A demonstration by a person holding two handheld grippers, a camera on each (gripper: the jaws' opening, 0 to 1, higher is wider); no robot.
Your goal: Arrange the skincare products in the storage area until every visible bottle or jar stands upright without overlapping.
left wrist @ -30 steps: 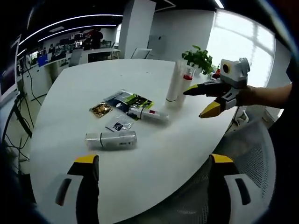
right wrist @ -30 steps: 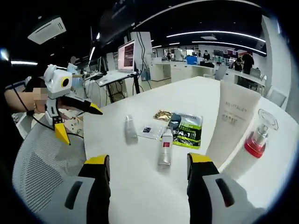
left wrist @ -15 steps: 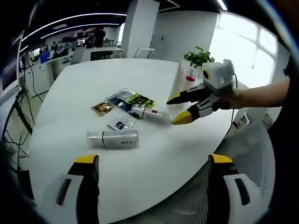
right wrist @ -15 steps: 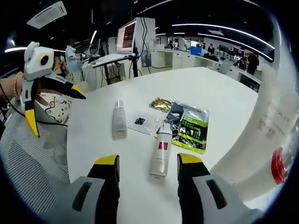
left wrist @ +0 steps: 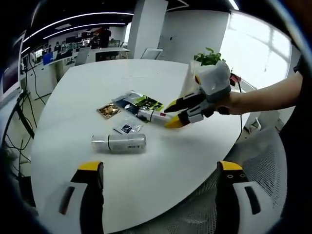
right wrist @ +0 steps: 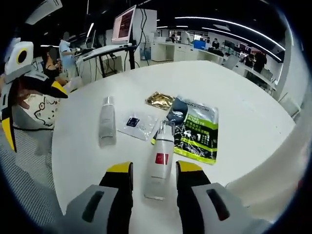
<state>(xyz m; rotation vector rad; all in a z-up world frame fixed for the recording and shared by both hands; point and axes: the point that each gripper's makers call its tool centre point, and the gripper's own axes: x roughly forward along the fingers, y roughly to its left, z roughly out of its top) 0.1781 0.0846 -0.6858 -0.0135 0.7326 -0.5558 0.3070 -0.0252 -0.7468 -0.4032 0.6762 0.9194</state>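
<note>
A white bottle with a red label (right wrist: 159, 161) lies on its side on the white table (right wrist: 229, 97). My right gripper (right wrist: 155, 168) is open, with one jaw on each side of the bottle's base and a small gap on both sides. In the left gripper view that bottle (left wrist: 152, 116) lies at the right gripper's (left wrist: 170, 115) yellow tips. A grey-white tube (left wrist: 119, 143) lies flat nearer to me; it is also in the right gripper view (right wrist: 106, 126). My left gripper (left wrist: 160, 166) hangs open over the table's near edge, holding nothing.
A green-black packet (right wrist: 197, 131), a gold packet (right wrist: 161, 100) and a small clear sachet (right wrist: 134, 122) lie flat around the bottle. A tall white tube (right wrist: 273, 180) stands at the right. A potted plant (left wrist: 209, 56) stands behind it. A mesh chair (left wrist: 263, 161) is at the table's edge.
The right gripper has moved down and in from beside the tall tube to the red-label bottle, so that its jaws now flank it. The left gripper has stayed nearly still.
</note>
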